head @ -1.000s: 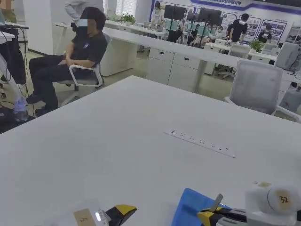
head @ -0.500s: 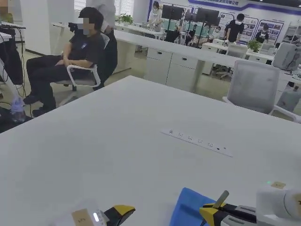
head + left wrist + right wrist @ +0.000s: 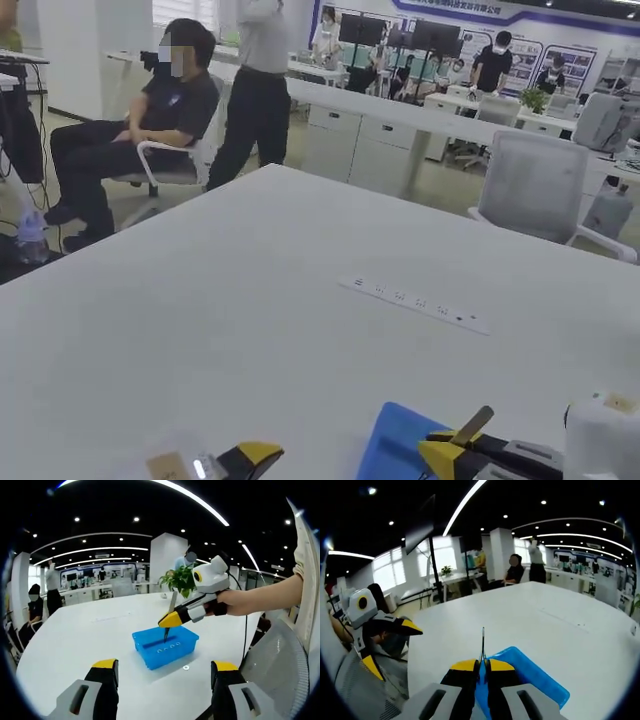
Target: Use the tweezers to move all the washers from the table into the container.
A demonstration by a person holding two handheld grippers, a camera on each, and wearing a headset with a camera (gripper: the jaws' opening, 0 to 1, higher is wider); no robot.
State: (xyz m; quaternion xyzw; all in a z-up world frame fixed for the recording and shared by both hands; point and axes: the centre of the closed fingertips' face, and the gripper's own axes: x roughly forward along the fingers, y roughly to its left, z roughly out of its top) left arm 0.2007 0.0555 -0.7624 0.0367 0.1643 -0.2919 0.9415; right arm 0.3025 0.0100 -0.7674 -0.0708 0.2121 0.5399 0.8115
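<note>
The jaws of the right gripper [image 3: 482, 666] are seen clenched on a pair of thin metal tweezers [image 3: 483, 642], which are pinched between the yellow tips and project straight ahead. In the left gripper view the tweezers [image 3: 165, 632] are pointed steeply downward from the right gripper [image 3: 167, 620], their tips inside the container [image 3: 165, 661]. Whether anything is pinched between the tips cannot be told.

The container is a shallow, rectangular blue plastic tray with low walls. A short row of small metal washers [image 3: 167, 647] is seen lying flat on its floor. One more washer [image 3: 186, 668] is left on the table [image 3: 90, 635], just beside the container's near wall.

The jaws of the left gripper [image 3: 165, 665] are released and spread wide, with nothing between them. It is held low over the table, short of the container and facing it. In the right gripper view the left gripper [image 3: 390, 646] is seen off to the left, its yellow tips apart.

The right gripper is carried by a hand [image 3: 227, 602] on an outstretched arm and tilted nose-down over the tray. In the head view both yellow tips are caught at the lower edge: the left gripper [image 3: 255, 455], and the right gripper [image 3: 435, 455] with the back end of the tweezers [image 3: 472, 424] rising from it beside the container [image 3: 390, 445].

The table [image 3: 250, 300] is smooth, white and matte, with a flat white power strip [image 3: 415, 303] set into it well beyond the container.
</note>
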